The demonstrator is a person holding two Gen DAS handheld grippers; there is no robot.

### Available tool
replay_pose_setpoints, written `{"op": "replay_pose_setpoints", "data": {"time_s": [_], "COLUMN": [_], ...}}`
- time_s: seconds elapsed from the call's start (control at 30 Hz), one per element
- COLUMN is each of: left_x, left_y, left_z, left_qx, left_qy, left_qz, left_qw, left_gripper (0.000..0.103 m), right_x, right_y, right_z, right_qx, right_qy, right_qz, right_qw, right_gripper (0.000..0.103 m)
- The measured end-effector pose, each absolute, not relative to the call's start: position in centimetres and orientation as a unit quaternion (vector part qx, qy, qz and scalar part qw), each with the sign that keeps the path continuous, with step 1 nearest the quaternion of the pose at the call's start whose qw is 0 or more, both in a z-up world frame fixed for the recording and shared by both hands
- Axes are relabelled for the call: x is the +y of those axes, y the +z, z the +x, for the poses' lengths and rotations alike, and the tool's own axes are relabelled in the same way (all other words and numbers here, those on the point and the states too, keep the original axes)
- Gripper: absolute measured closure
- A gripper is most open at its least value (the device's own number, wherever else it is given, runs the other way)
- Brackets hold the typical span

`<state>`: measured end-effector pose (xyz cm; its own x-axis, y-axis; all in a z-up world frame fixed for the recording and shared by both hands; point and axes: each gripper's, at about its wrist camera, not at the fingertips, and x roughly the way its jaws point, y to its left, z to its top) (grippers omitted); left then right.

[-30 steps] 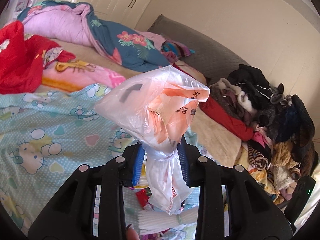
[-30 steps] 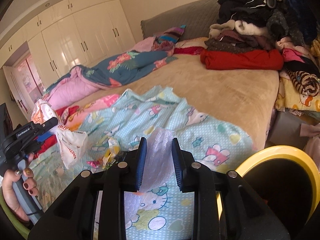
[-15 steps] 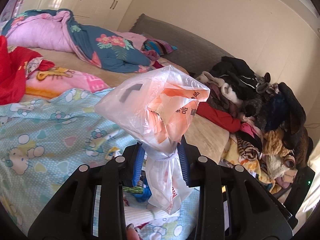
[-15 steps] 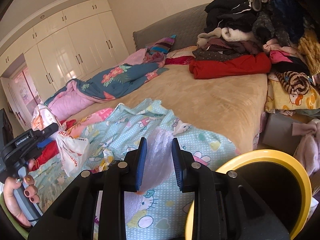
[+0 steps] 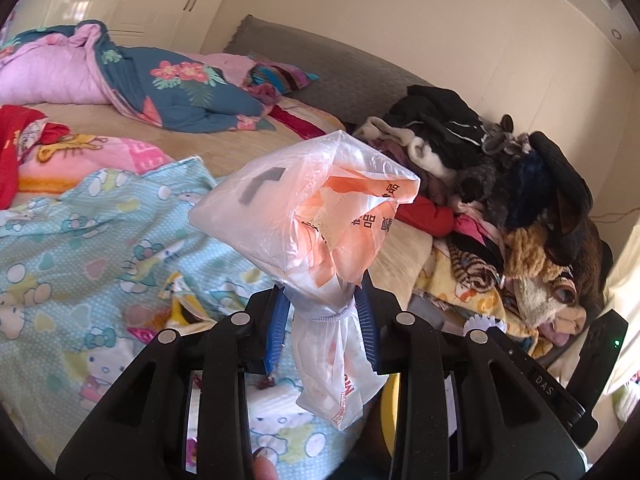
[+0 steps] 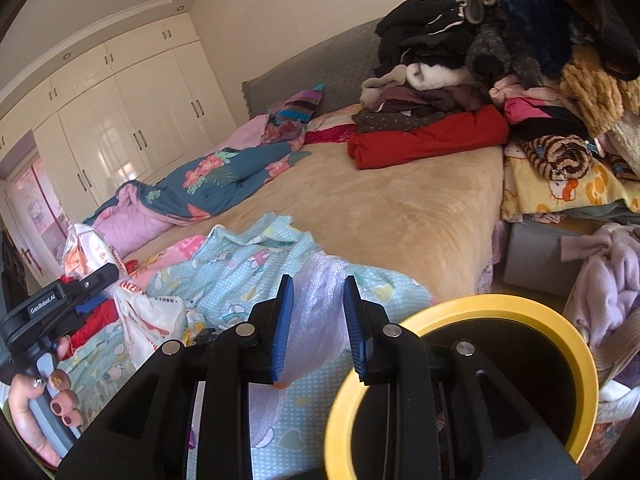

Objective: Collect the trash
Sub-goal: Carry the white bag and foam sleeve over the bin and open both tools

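Both claws are carrying trash and moving from the bed toward the bin. Compared with a second ago, the yellow rim is now filling much more of the right view, so I think the drop is coming soon.

The left claw is pinching one knotted bag at its neck, and the bag is standing up above the jaws. The right claw is pinching one piece of clear film, which is hanging beside the bin, not yet over its mouth.

Count: two claws, two held pieces, one bin. A few small wrappers are still lying on the blanket; their number I cannot tell.
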<state>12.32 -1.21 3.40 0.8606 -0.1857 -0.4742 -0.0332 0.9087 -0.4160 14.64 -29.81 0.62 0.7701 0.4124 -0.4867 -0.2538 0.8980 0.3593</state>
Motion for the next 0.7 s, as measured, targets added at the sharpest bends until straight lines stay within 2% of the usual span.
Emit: {"op": "replay_pose_setpoints", "data": {"time_s": [0.7], "left_x": [-9.3], "left_y": [2.6], "left_z": [12.0], "left_qx": [0.291], "left_qy": [-0.102], "left_qz": [-0.156], "left_qw": [0.938], "left_gripper": [0.078], "right_x": [-36.9], "right_y": [-1.1], "right_z": [12.4], "right_qx": [0.280], "right_qy": [0.114], "right_qz": [0.169], "right_qw": [0.938], "right_gripper": [0.078]}}
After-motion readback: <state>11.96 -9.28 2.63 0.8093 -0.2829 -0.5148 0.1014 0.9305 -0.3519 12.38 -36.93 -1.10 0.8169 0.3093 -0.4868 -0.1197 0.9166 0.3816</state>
